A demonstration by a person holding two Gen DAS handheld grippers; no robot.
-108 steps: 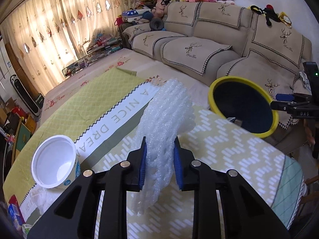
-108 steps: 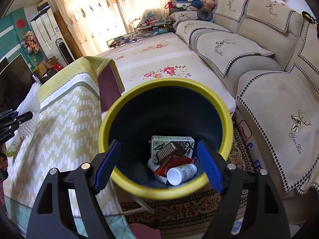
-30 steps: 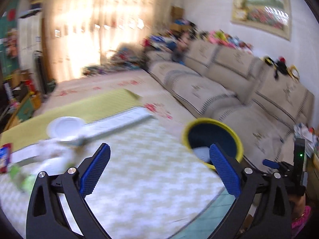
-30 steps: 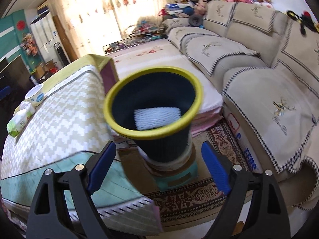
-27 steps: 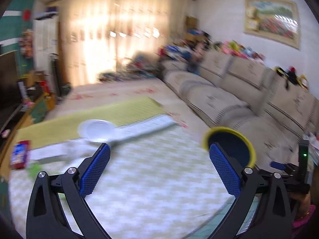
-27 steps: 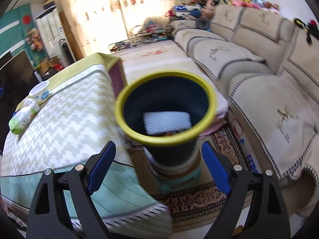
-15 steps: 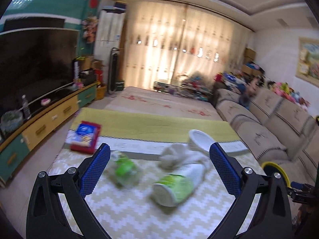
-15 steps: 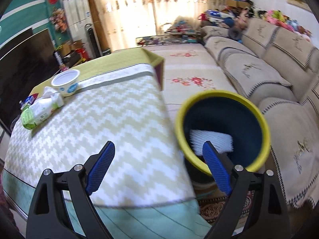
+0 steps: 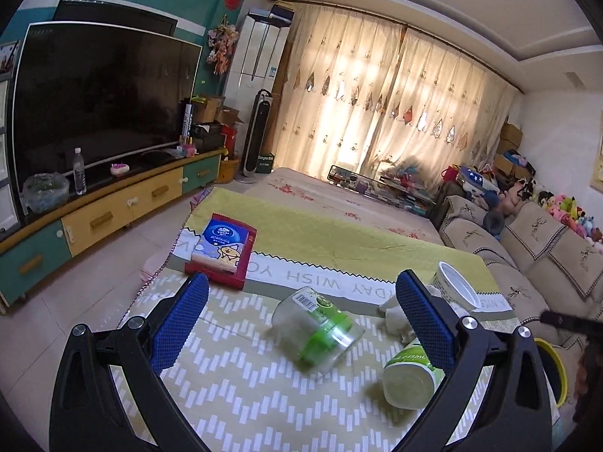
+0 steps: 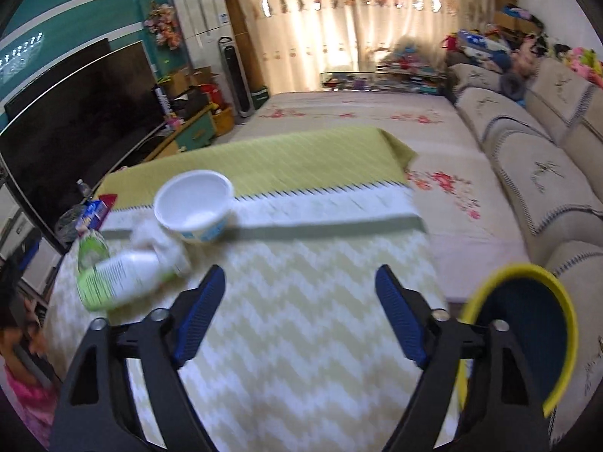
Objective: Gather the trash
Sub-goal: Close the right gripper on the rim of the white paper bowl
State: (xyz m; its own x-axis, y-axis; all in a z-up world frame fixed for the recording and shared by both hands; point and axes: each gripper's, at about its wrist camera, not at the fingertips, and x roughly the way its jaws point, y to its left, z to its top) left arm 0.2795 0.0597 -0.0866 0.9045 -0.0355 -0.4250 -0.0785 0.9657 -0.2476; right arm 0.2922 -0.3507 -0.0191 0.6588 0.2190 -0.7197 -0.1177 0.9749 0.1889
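Note:
My left gripper [image 9: 301, 324] is open and empty above the table. A clear plastic jar with a green label [image 9: 316, 327] lies on its side between its fingers. A green and white paper cup [image 9: 410, 378] lies tipped over to the right, beside a crumpled white tissue [image 9: 394, 314] and a white bowl [image 9: 458, 292]. My right gripper [image 10: 299, 320] is open and empty over the zigzag tablecloth [image 10: 301, 358]. The bowl [image 10: 194, 205], the cup [image 10: 124, 278] and the jar [image 10: 90, 250] lie ahead to its left. The yellow-rimmed bin [image 10: 527, 335] stands at the lower right.
A red and blue tissue pack [image 9: 224, 248] lies at the table's far left. A TV cabinet [image 9: 98, 211] runs along the left wall. A beige sofa [image 10: 535, 158] runs along the right. The bin's rim [image 9: 552, 369] shows beyond the table's right edge.
The left gripper let go of the white foam wrap into the bin, opened, and swung left to face the trash on the table. The right gripper turned from the bin toward the table.

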